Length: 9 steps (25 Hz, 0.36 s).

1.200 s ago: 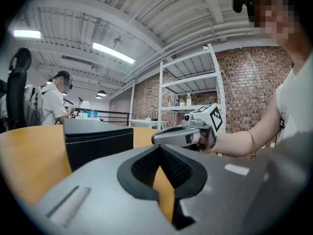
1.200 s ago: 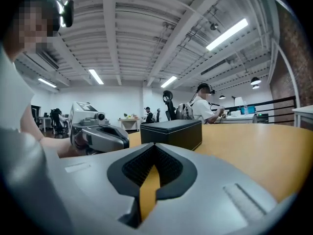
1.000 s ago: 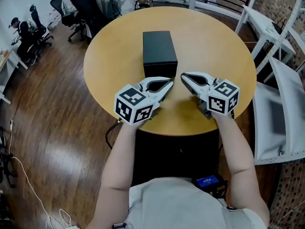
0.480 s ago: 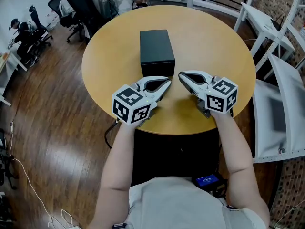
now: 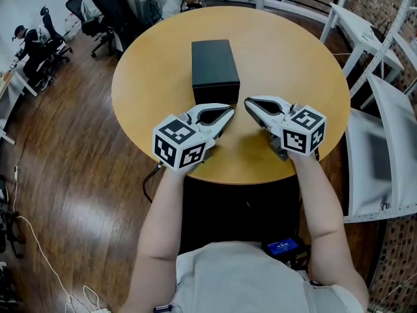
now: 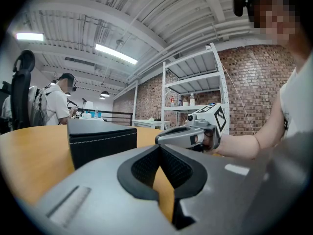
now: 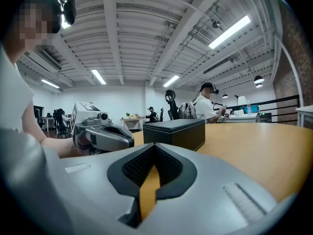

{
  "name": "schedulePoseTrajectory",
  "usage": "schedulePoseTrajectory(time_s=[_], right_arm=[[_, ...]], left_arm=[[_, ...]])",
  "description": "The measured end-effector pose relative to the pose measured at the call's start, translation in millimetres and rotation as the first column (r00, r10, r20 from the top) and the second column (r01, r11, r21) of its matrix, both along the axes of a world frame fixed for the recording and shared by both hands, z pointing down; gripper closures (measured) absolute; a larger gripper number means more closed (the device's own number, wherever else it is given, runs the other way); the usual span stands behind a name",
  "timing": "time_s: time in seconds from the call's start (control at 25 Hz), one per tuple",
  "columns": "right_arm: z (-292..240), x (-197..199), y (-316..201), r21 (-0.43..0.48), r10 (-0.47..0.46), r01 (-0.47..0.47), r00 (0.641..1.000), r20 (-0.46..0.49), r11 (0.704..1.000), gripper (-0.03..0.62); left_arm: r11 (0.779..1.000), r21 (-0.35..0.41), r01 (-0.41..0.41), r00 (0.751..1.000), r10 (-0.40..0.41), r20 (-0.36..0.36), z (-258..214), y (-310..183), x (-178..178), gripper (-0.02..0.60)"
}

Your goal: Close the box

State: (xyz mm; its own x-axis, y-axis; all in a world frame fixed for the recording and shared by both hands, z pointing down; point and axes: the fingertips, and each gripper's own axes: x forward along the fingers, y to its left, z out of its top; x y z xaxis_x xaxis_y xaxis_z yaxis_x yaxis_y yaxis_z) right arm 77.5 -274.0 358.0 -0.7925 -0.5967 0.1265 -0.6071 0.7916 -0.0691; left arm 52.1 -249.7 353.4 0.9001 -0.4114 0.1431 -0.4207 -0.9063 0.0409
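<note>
A black rectangular box (image 5: 214, 71) with its lid down sits on the round wooden table (image 5: 287, 57), just beyond both grippers. My left gripper (image 5: 229, 111) rests on the table near the box's front left corner, jaws shut and empty. My right gripper (image 5: 248, 104) lies to its right, tips pointing inward toward the left one, also shut with nothing held. In the left gripper view the box (image 6: 101, 140) stands left of the tips and the right gripper (image 6: 191, 133) is beyond. In the right gripper view the box (image 7: 175, 131) lies ahead and the left gripper (image 7: 100, 135) is at left.
The table's near edge (image 5: 247, 178) is right below the grippers. Office chairs (image 5: 114, 8) and seated people stand at the far left. A white desk and grey panel (image 5: 381, 142) flank the table's right side. A metal shelf (image 6: 195, 99) stands against a brick wall.
The view shifted slightly between one second ago and half a second ago; both grippers and the box stay where they were relative to each other.
</note>
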Motion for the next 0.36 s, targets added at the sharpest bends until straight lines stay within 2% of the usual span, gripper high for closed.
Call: schedulePoseTrajectory(time_s=[0.36], right_arm=[[-1.3, -0.9, -1.2, -0.001, -0.002, 0.002, 1.0, 0.001, 1.0, 0.594]], left_arm=[[1.0, 0.0, 0.002, 1.0, -0.002, 0.0, -1.5, -1.2, -0.7, 0.58]])
